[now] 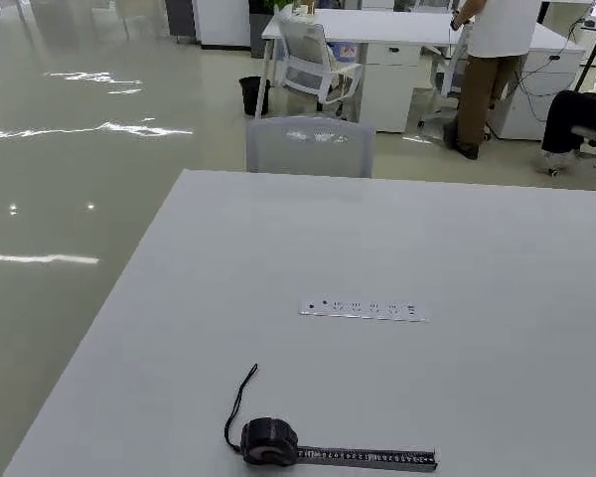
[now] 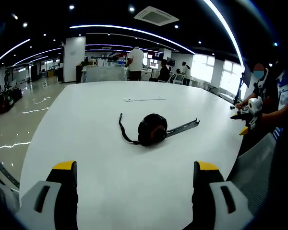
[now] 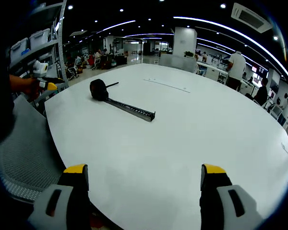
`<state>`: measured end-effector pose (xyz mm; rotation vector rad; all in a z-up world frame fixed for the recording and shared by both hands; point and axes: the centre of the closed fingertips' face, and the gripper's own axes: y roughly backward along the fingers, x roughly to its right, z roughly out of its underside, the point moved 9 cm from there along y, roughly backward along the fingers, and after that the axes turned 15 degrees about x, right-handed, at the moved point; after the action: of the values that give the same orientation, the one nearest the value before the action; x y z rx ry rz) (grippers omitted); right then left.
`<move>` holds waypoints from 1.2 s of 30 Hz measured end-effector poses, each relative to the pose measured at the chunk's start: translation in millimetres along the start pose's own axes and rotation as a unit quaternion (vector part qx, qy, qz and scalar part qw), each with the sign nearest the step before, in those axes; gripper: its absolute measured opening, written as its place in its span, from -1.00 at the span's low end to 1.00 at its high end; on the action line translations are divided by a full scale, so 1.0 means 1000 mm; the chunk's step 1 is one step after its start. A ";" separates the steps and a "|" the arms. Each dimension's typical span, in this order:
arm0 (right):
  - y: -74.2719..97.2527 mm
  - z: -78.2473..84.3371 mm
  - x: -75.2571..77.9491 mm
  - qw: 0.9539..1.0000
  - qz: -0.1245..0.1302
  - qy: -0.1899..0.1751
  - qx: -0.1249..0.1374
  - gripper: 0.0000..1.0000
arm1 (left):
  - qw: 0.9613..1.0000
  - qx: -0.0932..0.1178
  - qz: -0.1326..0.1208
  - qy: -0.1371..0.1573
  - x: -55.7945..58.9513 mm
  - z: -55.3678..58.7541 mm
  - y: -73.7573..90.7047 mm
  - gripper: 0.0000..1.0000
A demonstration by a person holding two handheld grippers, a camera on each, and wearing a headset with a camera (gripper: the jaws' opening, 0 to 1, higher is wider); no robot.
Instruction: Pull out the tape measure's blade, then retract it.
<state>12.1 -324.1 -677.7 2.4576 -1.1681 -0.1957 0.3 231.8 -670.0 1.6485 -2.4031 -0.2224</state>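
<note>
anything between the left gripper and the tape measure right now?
Nothing. In the left gripper view the stretch from the left gripper to the tape measure is bare white table; the blade lies off to the view's right.

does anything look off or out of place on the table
The tape measure lies near the front edge of the table with its blade extended flat. The left gripper and right gripper are open, clear of it. Nothing looks spilled or damaged.

Lighting is bright and even, from ceiling strip lights. Glare streaks mark the polished floor. Shadows are faint. Both gripper views bow strongly at the edges.
</note>
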 end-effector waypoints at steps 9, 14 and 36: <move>-0.006 -0.010 0.004 1.000 -0.005 0.018 0.007 0.99 | 1.000 -0.007 0.004 -0.002 0.006 0.001 -0.014 0.98; -0.009 -0.007 0.005 1.000 -0.011 0.016 -0.009 0.98 | 1.000 -0.007 0.006 -0.003 0.015 -0.004 -0.018 0.98; -0.037 -0.021 0.007 0.996 -0.071 0.051 -0.033 0.97 | 1.000 -0.006 -0.004 0.004 0.029 -0.008 -0.033 0.98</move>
<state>48.9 -301.7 -673.9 2.4618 -0.9322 -0.1464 22.0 192.6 -667.3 1.6501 -2.3853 -0.2296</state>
